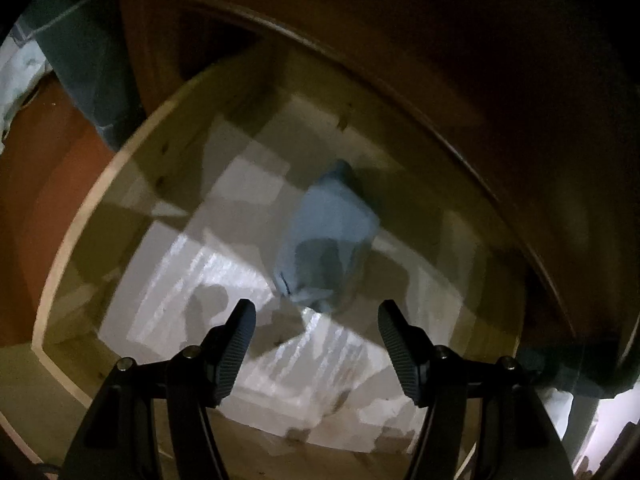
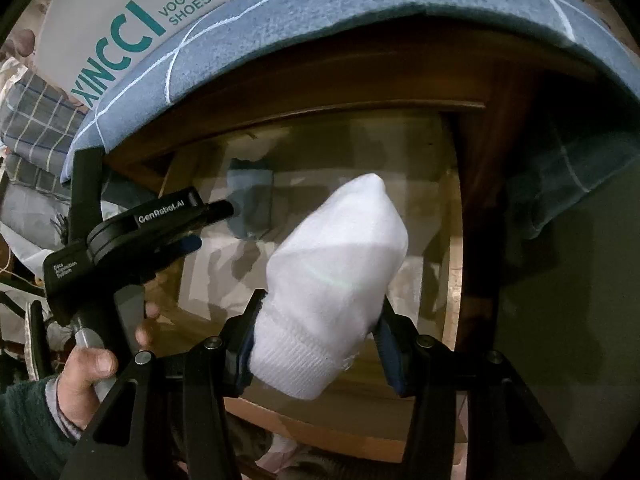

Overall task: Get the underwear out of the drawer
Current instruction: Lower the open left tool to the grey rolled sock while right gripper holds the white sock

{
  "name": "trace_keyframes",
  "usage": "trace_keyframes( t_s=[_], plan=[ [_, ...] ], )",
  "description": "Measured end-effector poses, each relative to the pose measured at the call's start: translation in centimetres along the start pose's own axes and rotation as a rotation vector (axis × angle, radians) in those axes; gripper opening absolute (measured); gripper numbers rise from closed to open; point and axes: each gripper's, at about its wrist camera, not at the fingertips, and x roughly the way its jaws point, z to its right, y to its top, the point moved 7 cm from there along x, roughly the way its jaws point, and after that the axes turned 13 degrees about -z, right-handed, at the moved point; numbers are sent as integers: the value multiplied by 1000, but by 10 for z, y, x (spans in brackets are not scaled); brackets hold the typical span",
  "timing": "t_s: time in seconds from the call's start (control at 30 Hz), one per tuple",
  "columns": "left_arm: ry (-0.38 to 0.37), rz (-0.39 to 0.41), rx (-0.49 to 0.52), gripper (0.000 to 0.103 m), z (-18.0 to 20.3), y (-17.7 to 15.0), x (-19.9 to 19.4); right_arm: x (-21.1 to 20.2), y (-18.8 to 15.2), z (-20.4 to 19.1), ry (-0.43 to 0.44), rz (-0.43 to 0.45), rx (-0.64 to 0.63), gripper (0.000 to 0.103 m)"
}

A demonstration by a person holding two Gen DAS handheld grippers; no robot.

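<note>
In the left wrist view a blue folded underwear piece [image 1: 328,240] lies on the white liner of the open wooden drawer [image 1: 100,200]. My left gripper [image 1: 318,320] hangs open just short of it, with nothing between the fingers. In the right wrist view my right gripper [image 2: 320,320] is shut on a white folded underwear piece [image 2: 336,264], held above the drawer [image 2: 454,260]. The same view shows the left gripper [image 2: 212,226], held by a hand [image 2: 88,364], with its tips beside the blue piece [image 2: 250,204].
A blue towel with white lines [image 2: 320,20] drapes over the top of the furniture above the drawer. A white shoe box [image 2: 132,20] rests on it. Checked fabric [image 2: 36,132] is piled at the left. The dark wooden frame [image 1: 400,92] overhangs the drawer's back.
</note>
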Motion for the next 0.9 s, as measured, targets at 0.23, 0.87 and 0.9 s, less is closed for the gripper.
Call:
trace_keyframes(
  t_s=[0.23, 0.87, 0.9],
  plan=[
    [-12, -68, -44, 65, -4, -1, 12, 0, 0, 2, 11, 7, 12, 47],
    [-43, -184, -263, 66, -19, 18, 51, 1, 2, 3, 28, -5, 16, 47],
    [-48, -181, -268, 66, -20, 19, 53, 1, 3, 3, 28, -7, 16, 47]
  ],
)
